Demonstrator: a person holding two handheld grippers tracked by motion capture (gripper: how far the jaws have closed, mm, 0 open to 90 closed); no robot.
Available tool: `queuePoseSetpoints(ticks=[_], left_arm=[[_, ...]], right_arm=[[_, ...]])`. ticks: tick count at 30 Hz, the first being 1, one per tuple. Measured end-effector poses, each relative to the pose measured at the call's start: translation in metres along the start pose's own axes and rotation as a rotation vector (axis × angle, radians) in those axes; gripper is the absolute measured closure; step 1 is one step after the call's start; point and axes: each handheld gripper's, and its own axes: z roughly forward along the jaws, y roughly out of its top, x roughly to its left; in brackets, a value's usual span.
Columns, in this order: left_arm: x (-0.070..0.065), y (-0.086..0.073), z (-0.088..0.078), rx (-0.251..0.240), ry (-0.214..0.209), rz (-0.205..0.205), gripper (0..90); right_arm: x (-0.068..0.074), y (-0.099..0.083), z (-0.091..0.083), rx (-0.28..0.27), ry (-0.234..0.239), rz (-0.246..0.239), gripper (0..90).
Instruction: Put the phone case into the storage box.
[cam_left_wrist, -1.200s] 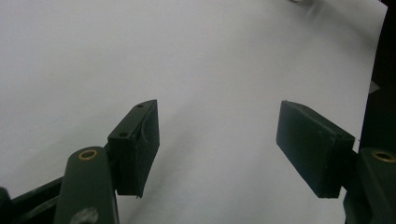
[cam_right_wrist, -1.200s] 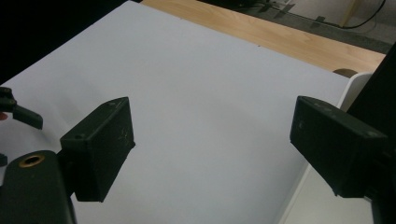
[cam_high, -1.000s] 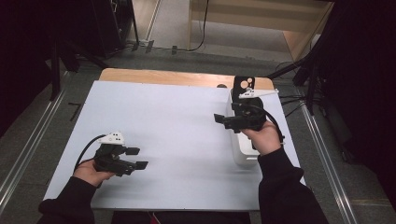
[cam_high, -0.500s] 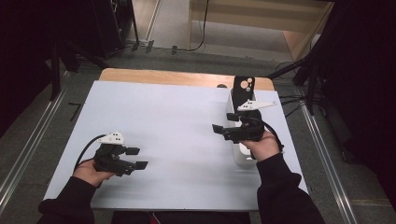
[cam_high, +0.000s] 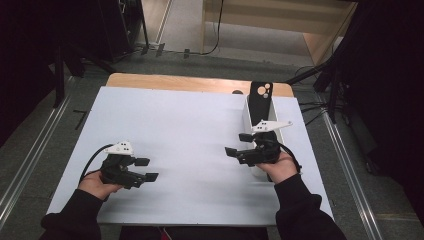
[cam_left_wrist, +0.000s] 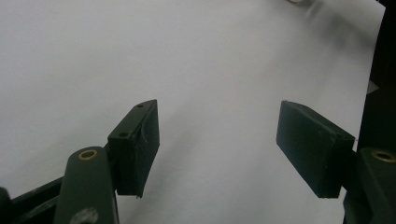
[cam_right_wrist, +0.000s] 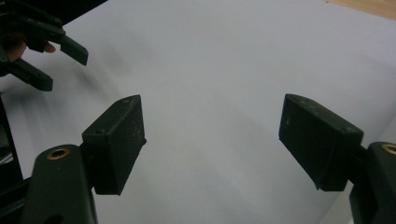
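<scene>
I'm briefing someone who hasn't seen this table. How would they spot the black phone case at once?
Start from the white sheet covering the table and go to its far right edge, past the right gripper. There a white box holds the black phone case, standing upright. Its round camera cutouts near the top mark it out.

A smooth, matt white sheet covering the table (cam_high: 190, 130) is seen beneath and between the jaws of both grippers; bare light wood, matt, is exposed along the far table edge (cam_high: 175, 82) beyond them. The left black matt plastic gripper (cam_left_wrist: 217, 149) carries dull, slightly scuffed pads (cam_left_wrist: 140, 144) with brass-coloured metal eyelets (cam_left_wrist: 88, 154) behind them. The right black matt plastic gripper (cam_right_wrist: 210, 144) looks alike, faint scratches on its pads (cam_right_wrist: 119, 140). A black glossy-looking phone-shaped slab (cam_high: 261, 96) is seen behind the right jaws, on a smooth white plastic-looking stand (cam_high: 248, 117). Dark matt cloth sleeves (cam_high: 300, 210) are worn.
</scene>
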Motion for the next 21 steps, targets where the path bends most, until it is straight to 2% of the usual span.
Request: queuePoseSetpoints(ticks=[4, 7, 16, 21], left_arm=[[0.0, 0.0, 0.0, 0.0, -0.002, 0.002, 29.7], [0.0, 0.0, 0.0, -0.002, -0.001, 0.002, 29.7], [-0.001, 0.0, 0.0, -0.005, -0.002, 0.003, 29.7], [-0.002, 0.0, -0.001, -0.005, -0.001, 0.009, 29.7]], right_arm=[[0.004, -0.008, 0.003, 0.017, 0.021, 0.002, 21.0], [0.008, -0.015, 0.004, 0.031, 0.024, -0.017, 21.0], [0.013, -0.027, 0.002, 0.017, 0.032, -0.017, 21.4], [0.016, -0.034, 0.002, 0.029, 0.045, -0.023, 21.4]])
